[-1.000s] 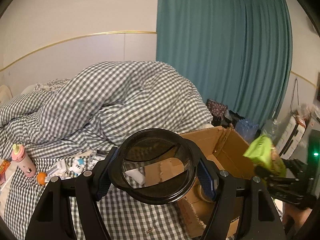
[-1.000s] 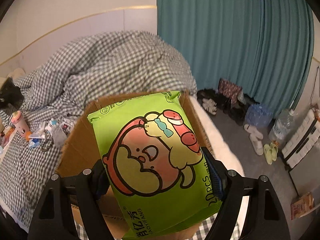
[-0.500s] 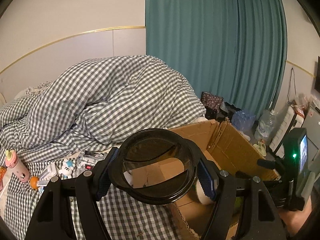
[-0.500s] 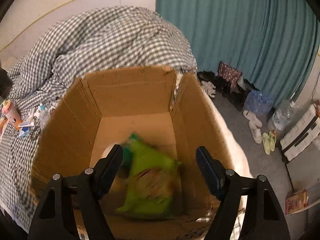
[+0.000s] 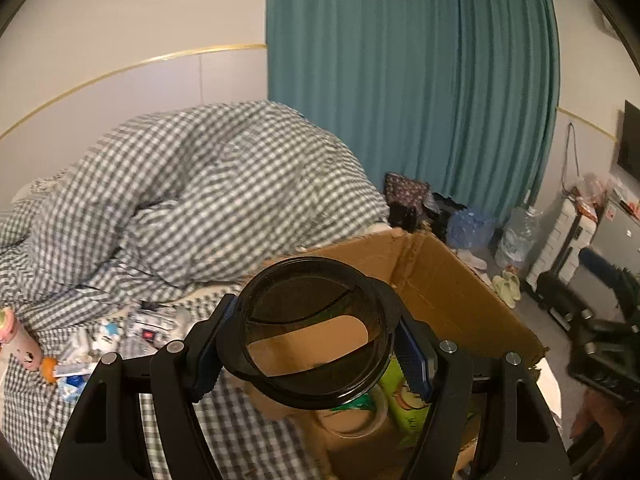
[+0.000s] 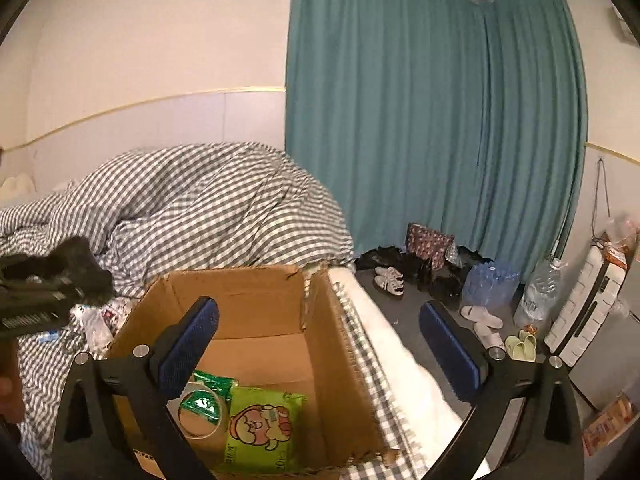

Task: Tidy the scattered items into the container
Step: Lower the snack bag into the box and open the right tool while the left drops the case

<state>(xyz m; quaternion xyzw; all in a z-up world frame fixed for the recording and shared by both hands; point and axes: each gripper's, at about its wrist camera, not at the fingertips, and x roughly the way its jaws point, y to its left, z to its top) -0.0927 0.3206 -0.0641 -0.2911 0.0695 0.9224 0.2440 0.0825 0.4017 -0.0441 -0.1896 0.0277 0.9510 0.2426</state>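
Through the right wrist view we look straight down into the open cardboard box (image 6: 256,312) on the bed (image 6: 48,364). On its floor we count three things: one glossy green wipes pack (image 6: 262,426) printed with a cartoon face, one clear tape roll (image 6: 200,410), and one smaller green packet (image 6: 212,382) tucked under the roll. The right tongs (image 6: 318,352) have just been opening; their blue ribbed pads (image 6: 188,342) stand wide apart with nothing between them.

The left wrist view hides most of that floor. Instead we see the left tongs (image 5: 316,340) clamped on one round, dark, see-through plastic container (image 5: 314,328), held over the box's near edge, with the pack and roll showing beneath it. This view alone shows the leftover litter on the gingham sheet: one pink bottle (image 5: 18,340), a small orange piece (image 5: 49,368), and several crinkled white packets (image 5: 136,326), too blurred for us to count.
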